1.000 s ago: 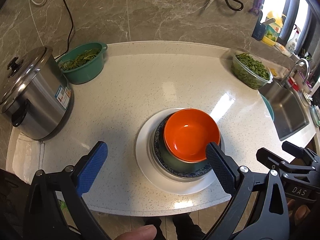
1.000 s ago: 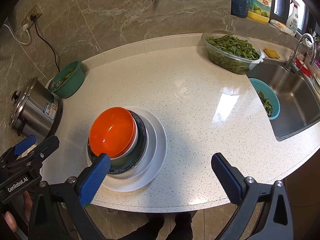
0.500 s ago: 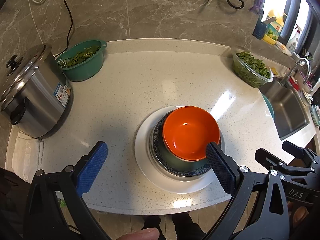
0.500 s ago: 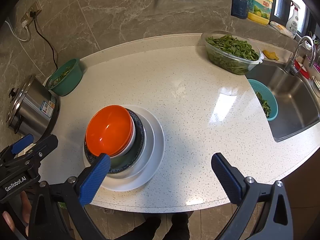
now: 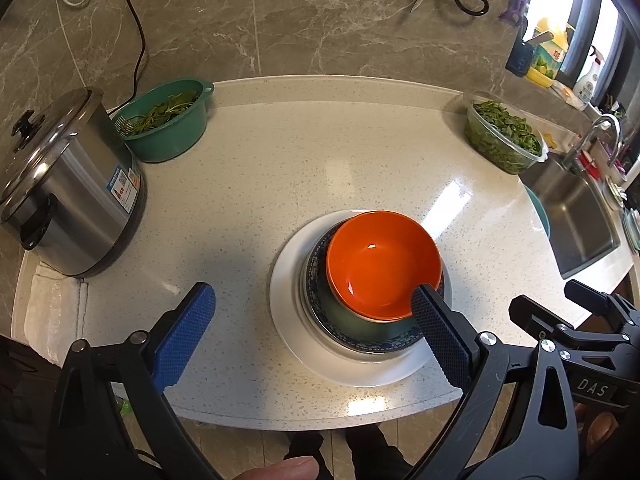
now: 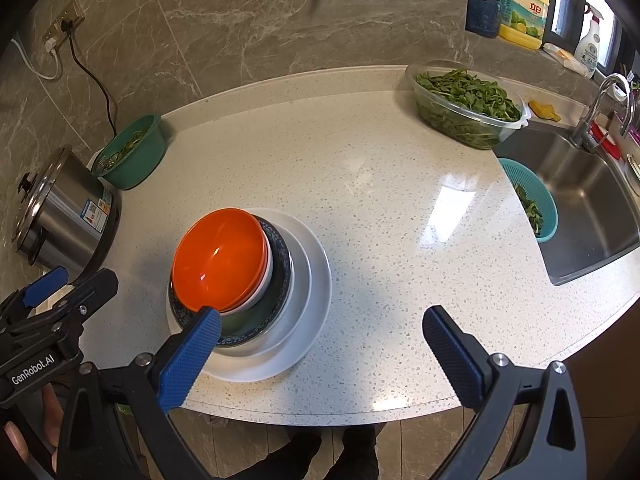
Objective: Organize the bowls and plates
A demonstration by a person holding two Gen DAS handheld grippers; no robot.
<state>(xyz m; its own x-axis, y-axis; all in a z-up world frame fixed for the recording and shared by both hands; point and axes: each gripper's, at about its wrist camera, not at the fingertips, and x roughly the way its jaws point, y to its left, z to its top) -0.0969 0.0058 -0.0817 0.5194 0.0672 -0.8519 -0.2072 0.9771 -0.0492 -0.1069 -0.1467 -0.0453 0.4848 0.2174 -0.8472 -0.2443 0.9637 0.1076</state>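
Observation:
An orange bowl (image 5: 382, 262) sits on top of a stack: under it a white bowl (image 6: 267, 276), a dark blue-patterned bowl (image 5: 320, 320) and a white plate (image 5: 288, 308), near the counter's front edge. The stack also shows in the right wrist view, with the orange bowl (image 6: 220, 258) on top and the white plate (image 6: 316, 280) at the bottom. My left gripper (image 5: 312, 336) is open and empty, held back from the counter, its right finger in front of the stack. My right gripper (image 6: 320, 356) is open and empty, to the right of the stack.
A steel rice cooker (image 5: 60, 192) stands at the left, a green basin of greens (image 5: 168, 120) behind it. A clear tub of greens (image 5: 504, 136) sits at the back right beside the sink (image 6: 592, 208), which holds a teal colander (image 6: 532, 200).
Both grippers have drawn back a little from the counter and the stack looks slightly farther. The stack has not moved. Both stay open.

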